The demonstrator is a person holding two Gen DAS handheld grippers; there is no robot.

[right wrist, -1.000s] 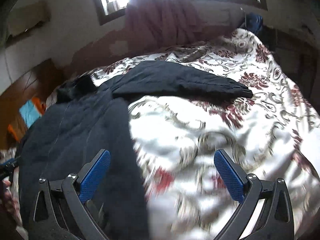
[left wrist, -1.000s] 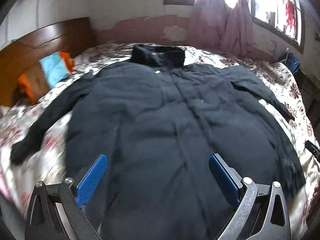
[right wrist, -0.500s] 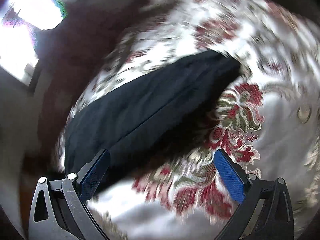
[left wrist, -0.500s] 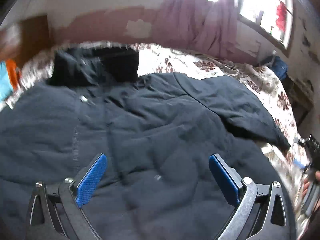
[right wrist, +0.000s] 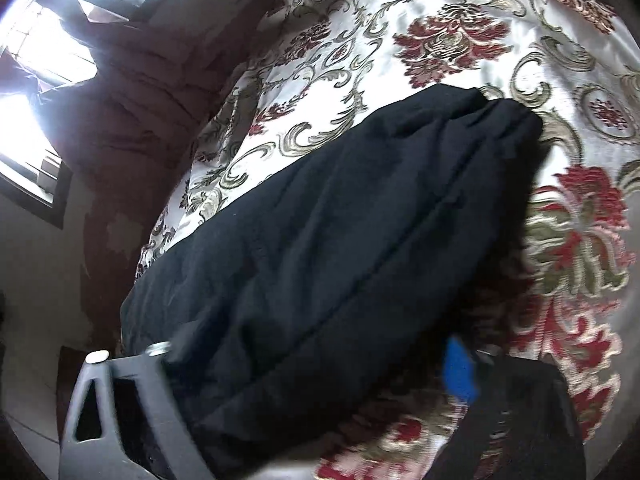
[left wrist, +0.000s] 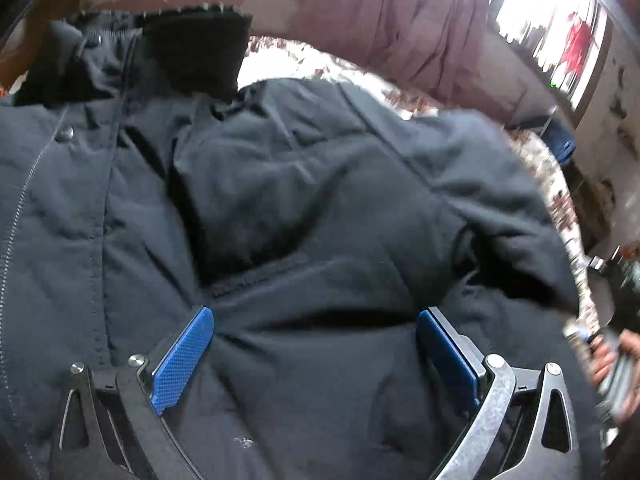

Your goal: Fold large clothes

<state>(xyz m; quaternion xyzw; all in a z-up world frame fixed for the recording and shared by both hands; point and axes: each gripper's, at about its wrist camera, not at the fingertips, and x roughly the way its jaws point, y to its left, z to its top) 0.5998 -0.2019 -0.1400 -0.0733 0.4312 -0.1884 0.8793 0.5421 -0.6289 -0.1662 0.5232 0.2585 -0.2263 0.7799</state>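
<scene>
A: Why does the left gripper [left wrist: 312, 344] stay spread over the coat [left wrist: 280, 200]?

B: To pin its body on the bed [right wrist: 460, 20]. The right gripper [right wrist: 312, 364] straddles the sleeve [right wrist: 340, 240] near the bed's edge; whether it pinches, I cannot tell.

The left gripper [left wrist: 314, 354] hangs low over a dark navy coat [left wrist: 280, 208], jaws spread wide with fabric between them. A floral bedspread [left wrist: 560, 200] shows past its right sleeve [left wrist: 500, 184].
</scene>
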